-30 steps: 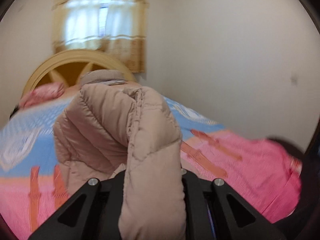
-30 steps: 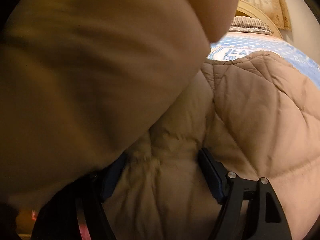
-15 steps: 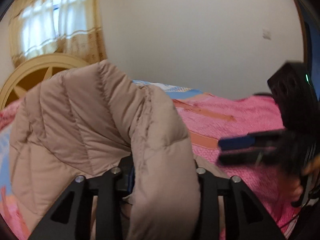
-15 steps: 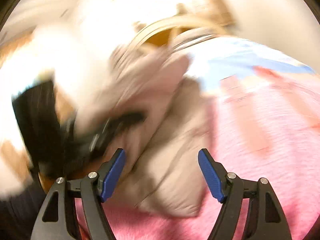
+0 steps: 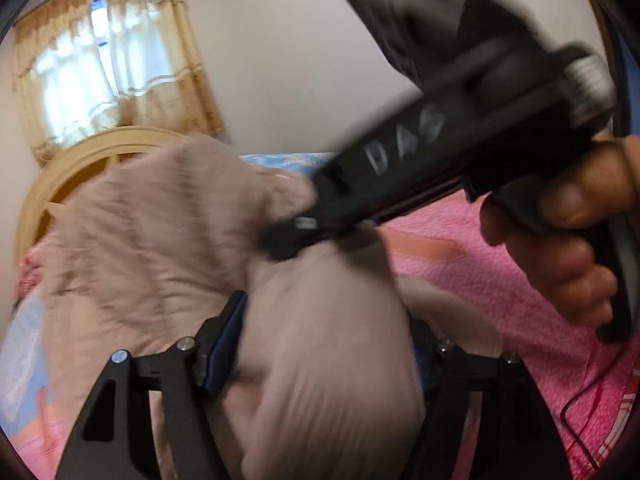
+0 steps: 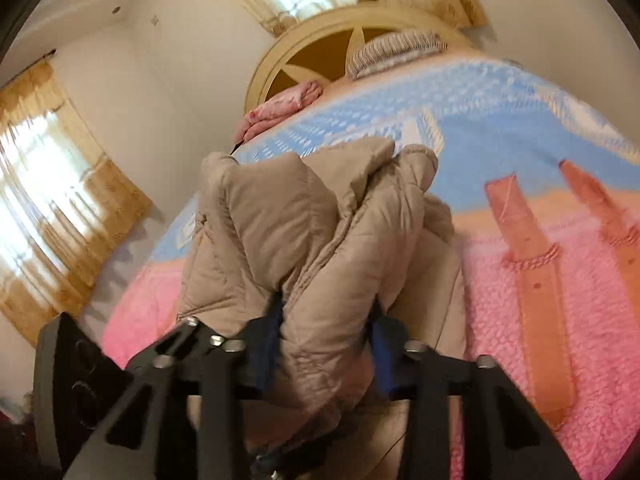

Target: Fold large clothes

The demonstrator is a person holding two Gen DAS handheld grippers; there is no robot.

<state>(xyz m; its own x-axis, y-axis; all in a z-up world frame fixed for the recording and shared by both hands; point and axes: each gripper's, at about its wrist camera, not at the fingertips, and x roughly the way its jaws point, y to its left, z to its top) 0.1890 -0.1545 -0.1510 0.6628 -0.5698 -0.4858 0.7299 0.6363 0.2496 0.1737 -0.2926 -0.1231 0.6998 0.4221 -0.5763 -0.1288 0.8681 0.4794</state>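
Observation:
A beige quilted puffer jacket (image 5: 152, 240) is bunched up over the pink and blue bedspread (image 5: 500, 280). My left gripper (image 5: 328, 344) is shut on a thick fold of the jacket. My right gripper (image 6: 326, 332) is shut on another thick fold of the same jacket (image 6: 312, 232), which hangs in front of it above the bed (image 6: 520, 140). In the left wrist view the right gripper's black body (image 5: 440, 140), held by a hand (image 5: 572, 248), crosses the frame just above the left gripper, its tip against the jacket.
A cream arched headboard (image 6: 352, 28) with a striped pillow (image 6: 396, 50) and a pink pillow (image 6: 280, 108) stands at the bed's far end. Curtained windows (image 6: 48, 184) are on the walls. A plain wall (image 5: 288, 40) runs along the bed's right side.
My right gripper, open and swinging half a second ago, has closed on a fold of the jacket near my left gripper. My left gripper has kept its hold.

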